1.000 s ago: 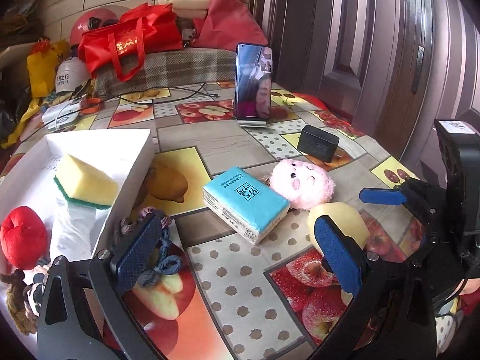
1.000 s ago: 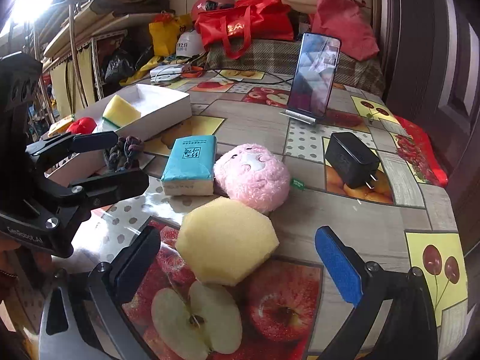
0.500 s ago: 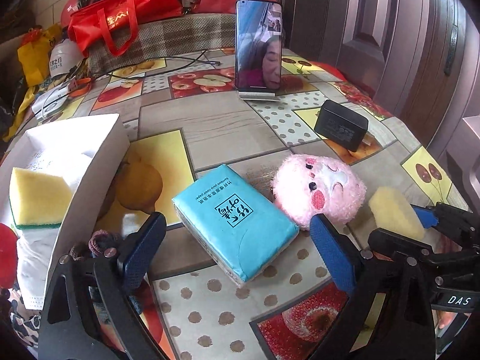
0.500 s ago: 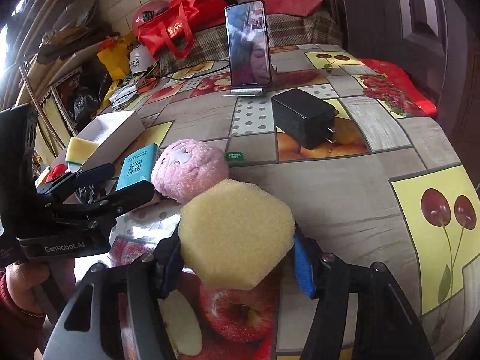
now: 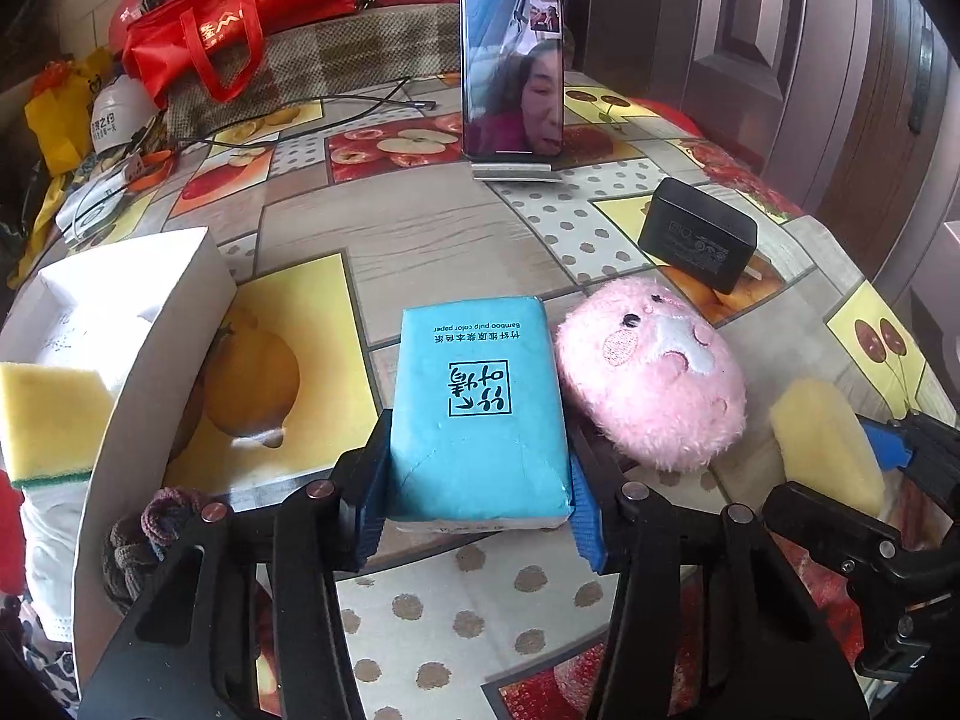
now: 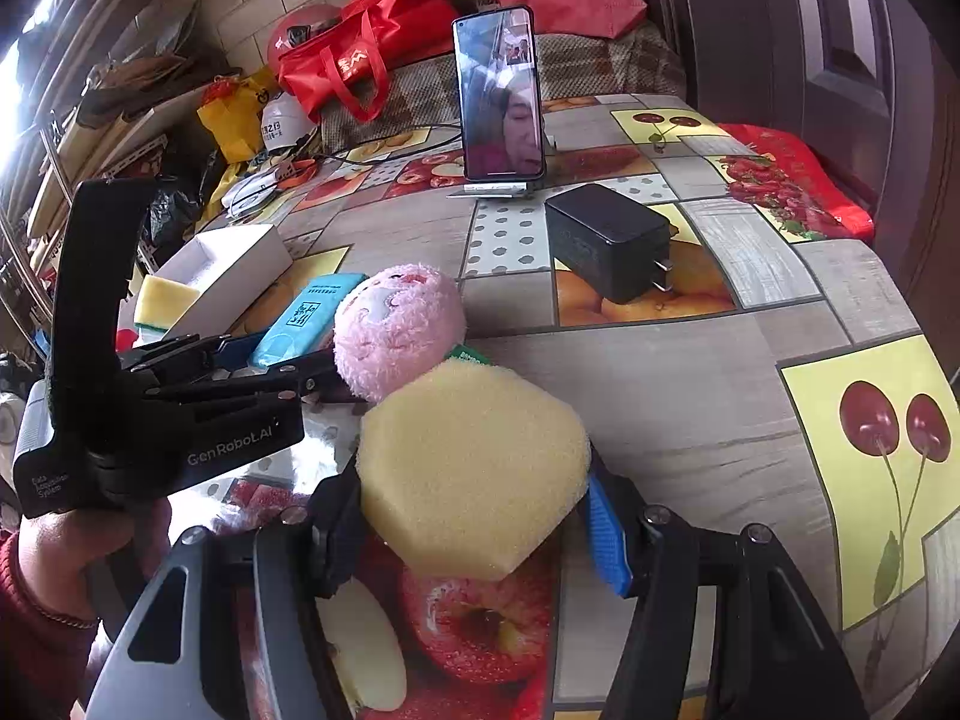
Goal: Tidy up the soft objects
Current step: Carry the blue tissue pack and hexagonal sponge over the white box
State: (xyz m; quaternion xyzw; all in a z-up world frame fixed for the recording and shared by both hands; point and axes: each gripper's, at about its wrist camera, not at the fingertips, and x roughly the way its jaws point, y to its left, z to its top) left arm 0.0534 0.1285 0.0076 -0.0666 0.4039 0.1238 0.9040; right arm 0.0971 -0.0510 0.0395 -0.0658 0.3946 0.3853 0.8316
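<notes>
Jaws of the left gripper are closed in on the near end of the blue tissue pack, one blue pad pressed to each side of it. Seen from the left wrist, the pack lies on the fruit-patterned bench, touching the pink plush toy on its right. A white box at the left holds a yellow scouring sponge; a knotted rope toy lies just beside the box's near corner. Far right, the right gripper holds a yellow sponge.

From the right wrist, that gripper's jaws pinch the yellow sponge from both sides; it touches the plush toy. A black charger and a propped phone stand farther back.
</notes>
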